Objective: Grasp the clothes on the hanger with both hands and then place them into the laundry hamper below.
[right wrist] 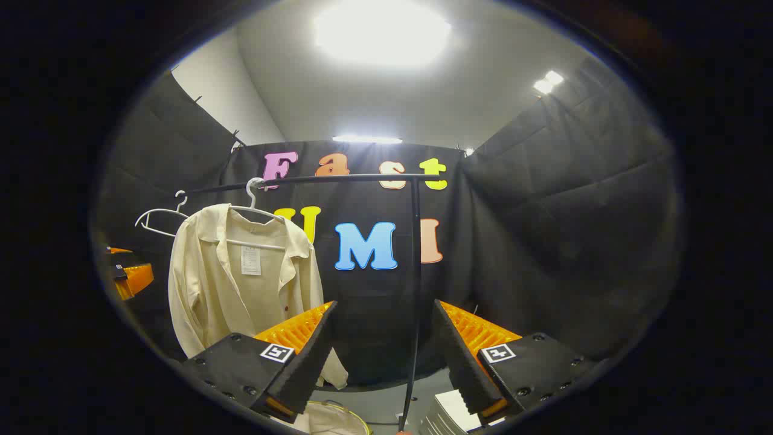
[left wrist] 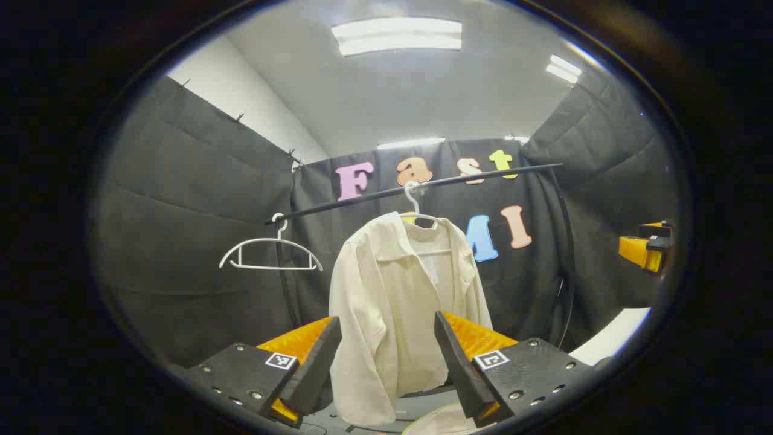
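A cream long-sleeved shirt [left wrist: 392, 302] hangs on a white hanger [left wrist: 415, 208] from a black rail [left wrist: 483, 175]. My left gripper [left wrist: 386, 320] is open in front of it and short of it, so the shirt's lower half shows between the fingers. In the right gripper view the shirt [right wrist: 241, 284] hangs to the left. My right gripper [right wrist: 383, 305] is open with nothing in it, pointing at the wall beside the rack's upright pole [right wrist: 415, 272]. The hamper's pale rim [right wrist: 344, 414] shows low down, with cream cloth inside.
An empty white hanger [left wrist: 269, 254] hangs on the rail left of the shirt. The right gripper [left wrist: 649, 251] shows at the far right edge, and the left gripper [right wrist: 130, 275] at the far left edge. White flat things [right wrist: 444, 411] lie by the pole's foot.
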`<move>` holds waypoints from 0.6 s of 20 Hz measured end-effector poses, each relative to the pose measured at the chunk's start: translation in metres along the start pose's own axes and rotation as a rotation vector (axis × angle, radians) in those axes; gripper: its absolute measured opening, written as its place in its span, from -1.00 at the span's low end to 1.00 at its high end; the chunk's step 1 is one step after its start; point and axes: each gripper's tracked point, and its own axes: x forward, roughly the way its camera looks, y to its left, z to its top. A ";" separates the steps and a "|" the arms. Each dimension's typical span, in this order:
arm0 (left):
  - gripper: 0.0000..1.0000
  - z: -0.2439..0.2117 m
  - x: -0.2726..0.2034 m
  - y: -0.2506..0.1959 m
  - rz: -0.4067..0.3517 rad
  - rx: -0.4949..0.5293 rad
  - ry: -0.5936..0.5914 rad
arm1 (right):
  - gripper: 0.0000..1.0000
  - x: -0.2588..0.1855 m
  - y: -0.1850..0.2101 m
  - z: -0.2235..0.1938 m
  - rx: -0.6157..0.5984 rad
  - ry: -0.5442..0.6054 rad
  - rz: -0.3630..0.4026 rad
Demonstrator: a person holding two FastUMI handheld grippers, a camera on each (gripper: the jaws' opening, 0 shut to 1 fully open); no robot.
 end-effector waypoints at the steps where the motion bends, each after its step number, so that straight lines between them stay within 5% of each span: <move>1: 0.79 0.000 0.001 0.001 -0.001 -0.001 -0.001 | 0.93 0.000 0.001 0.001 0.001 -0.001 -0.001; 12: 0.79 0.003 0.009 0.009 -0.021 -0.019 0.004 | 0.90 -0.001 0.011 0.004 0.003 0.008 -0.011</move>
